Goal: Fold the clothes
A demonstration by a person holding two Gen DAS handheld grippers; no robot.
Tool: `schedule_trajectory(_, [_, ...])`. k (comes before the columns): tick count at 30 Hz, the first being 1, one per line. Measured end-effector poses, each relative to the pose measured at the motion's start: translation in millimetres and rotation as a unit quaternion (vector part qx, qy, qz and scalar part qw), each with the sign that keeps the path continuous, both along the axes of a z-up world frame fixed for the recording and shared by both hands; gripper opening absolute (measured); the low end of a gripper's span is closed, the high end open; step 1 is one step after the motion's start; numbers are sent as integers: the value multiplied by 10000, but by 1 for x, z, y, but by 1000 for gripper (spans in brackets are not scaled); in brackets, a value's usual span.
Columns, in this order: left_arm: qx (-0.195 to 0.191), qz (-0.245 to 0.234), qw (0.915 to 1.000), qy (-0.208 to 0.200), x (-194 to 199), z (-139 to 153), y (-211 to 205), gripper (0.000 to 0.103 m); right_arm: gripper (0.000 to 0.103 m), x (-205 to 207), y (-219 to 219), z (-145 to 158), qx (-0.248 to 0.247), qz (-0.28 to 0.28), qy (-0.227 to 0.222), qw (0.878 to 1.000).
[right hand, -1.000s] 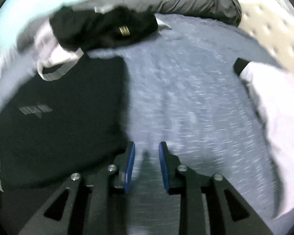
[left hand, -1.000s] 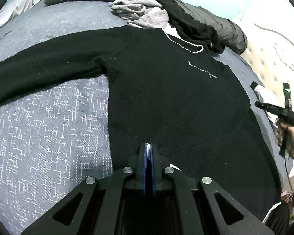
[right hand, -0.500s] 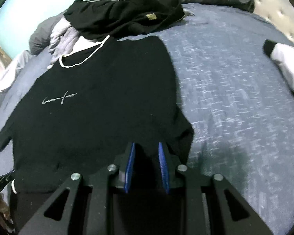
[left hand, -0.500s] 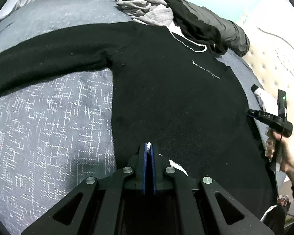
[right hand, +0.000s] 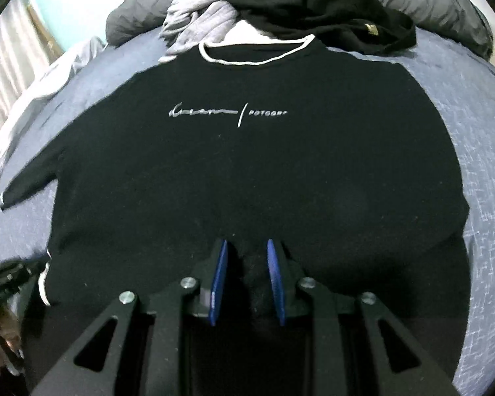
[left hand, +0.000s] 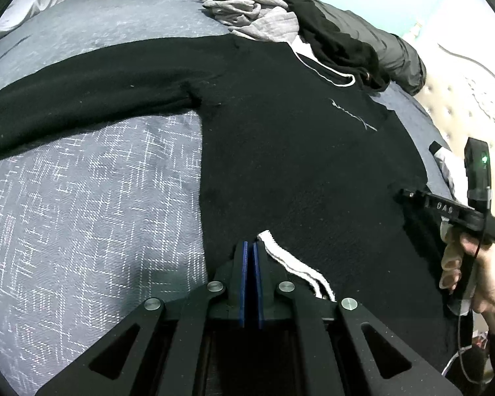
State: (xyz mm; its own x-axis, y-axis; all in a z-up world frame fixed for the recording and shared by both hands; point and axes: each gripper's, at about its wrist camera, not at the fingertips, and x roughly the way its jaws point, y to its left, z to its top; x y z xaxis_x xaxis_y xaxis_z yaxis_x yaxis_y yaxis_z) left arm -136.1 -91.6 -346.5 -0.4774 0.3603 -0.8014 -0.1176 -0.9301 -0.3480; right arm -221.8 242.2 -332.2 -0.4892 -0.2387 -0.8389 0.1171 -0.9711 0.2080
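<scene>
Black sweater (right hand: 247,171) now fills the frame centre, flat on the bed (left hand: 82,214); left gripper (left hand: 250,247) pinches its hem, right gripper (right hand: 246,254) arrives with fingers apart.

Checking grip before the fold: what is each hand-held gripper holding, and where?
The left hand-held gripper is shut on the black sweater at its white-edged bottom hem. The right hand-held gripper is open, holding nothing.

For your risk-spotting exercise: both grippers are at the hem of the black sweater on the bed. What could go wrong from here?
1. The left gripper is shut on the hem, while the right gripper is open over the sweater; lifting now could skew it.
2. The clothes pile touches the collar, so a fold towards it might snag.
3. The left sleeve lies spread and may drag.
</scene>
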Motion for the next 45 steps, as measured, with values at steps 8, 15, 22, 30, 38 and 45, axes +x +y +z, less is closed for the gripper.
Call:
schedule_trajectory(8, [-156, 160, 9996, 143, 4, 9, -4, 5, 25, 44, 10, 25, -660, -239, 331, 9970])
schedule_trajectory(15, [-392, 453, 9980, 177, 10, 13, -17, 23, 25, 81, 10, 13, -1061, -331, 325, 9933])
schedule_trajectory(22, [-443, 815, 9955, 187, 17, 30, -41, 43, 26, 91, 11, 19, -1178, -209, 461, 9917])
schedule_trajectory(30, [-369, 1549, 9872, -58, 17, 42, -102, 56, 32, 89, 11, 17, -1421, -91, 405, 9890])
schedule_trajectory(38, [-240, 2706, 9619, -319, 25, 40, -206, 58, 33, 86, 16, 21, -1525, -144, 384, 9874])
schedule_trajectory(45, [-16, 3527, 9347, -435, 40, 28, -277, 58, 34, 84, 16, 22, -1530, -122, 331, 9876])
